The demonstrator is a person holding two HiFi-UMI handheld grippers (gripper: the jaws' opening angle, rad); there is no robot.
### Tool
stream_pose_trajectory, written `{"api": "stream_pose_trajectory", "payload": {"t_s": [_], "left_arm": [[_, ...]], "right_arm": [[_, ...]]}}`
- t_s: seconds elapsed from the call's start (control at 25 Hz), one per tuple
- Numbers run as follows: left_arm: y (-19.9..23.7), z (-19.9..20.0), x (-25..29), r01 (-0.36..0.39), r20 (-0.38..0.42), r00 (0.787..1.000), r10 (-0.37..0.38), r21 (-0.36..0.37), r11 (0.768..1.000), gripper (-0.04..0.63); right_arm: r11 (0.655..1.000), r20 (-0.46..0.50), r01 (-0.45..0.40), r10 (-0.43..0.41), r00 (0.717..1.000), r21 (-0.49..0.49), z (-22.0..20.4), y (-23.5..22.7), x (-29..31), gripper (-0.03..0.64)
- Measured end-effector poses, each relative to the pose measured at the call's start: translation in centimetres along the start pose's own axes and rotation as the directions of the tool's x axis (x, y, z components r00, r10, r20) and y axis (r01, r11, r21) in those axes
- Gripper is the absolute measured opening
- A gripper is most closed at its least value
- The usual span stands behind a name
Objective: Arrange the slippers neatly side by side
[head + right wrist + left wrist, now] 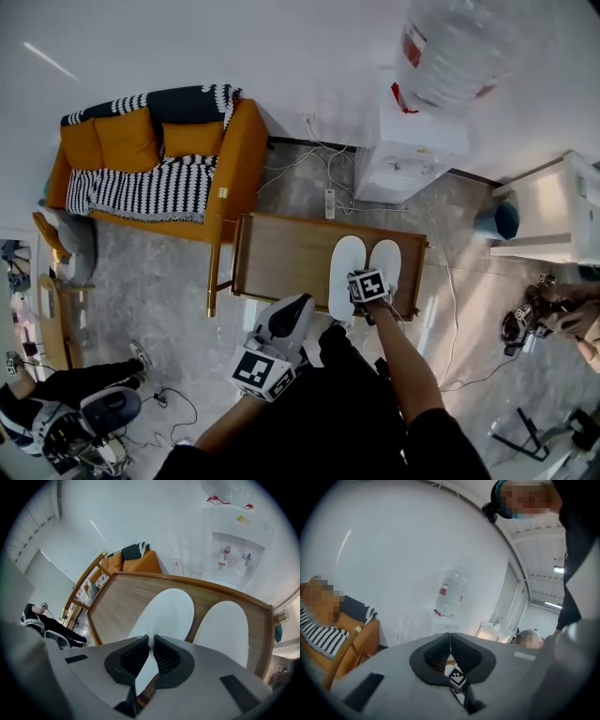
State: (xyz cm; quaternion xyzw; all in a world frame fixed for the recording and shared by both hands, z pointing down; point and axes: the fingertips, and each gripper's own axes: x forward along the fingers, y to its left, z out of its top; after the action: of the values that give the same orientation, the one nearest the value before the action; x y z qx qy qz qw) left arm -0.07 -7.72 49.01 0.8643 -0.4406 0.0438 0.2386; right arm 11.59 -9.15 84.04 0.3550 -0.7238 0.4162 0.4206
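The rimmed wooden surface (pixel 281 253) held the left slipper (pixel 345 262) and the right slipper (pixel 386 262) on its right half. They lay side by side, just apart, with their long axes running near to far. The right gripper's (pixel 152 641) jaws grasped the left slipper's near end, and the left gripper's (pixel 450 639) jaws were clenched on nothing.

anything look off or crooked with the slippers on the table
Nothing stands out. The left slipper and right slipper lie side by side on the table, toes nearly level, undamaged. The right claw is pinching the left one's near end.
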Motion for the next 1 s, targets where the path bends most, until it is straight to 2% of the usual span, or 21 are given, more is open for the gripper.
{"api": "stream_pose_trajectory", "payload": {"t_s": [0.44, 0.56, 1.0], "left_arm": [[0.1, 0.0, 0.0, 0.017, -0.004, 1.000, -0.017, -0.002, 1.000, 0.017], [0.1, 0.1, -0.1, 0.029, -0.002, 1.000, -0.029, -0.002, 1.000, 0.017], [0.7, 2.1, -0.6, 0.093, 0.016, 0.995, -0.094, 0.026, 0.995, 0.017]], "right_arm": [[0.997, 0.025, 0.020, -0.022, 0.999, 0.068, 0.0, 0.0, -0.1, 0.036], [0.995, 0.028, 0.033, -0.036, 0.999, 0.094, -0.2, -0.1, -0.4, 0.132], [0.981, 0.122, 0.052, -0.075, 0.990, 0.185, 0.1, 0.7, -4.9, 0.137]]}}
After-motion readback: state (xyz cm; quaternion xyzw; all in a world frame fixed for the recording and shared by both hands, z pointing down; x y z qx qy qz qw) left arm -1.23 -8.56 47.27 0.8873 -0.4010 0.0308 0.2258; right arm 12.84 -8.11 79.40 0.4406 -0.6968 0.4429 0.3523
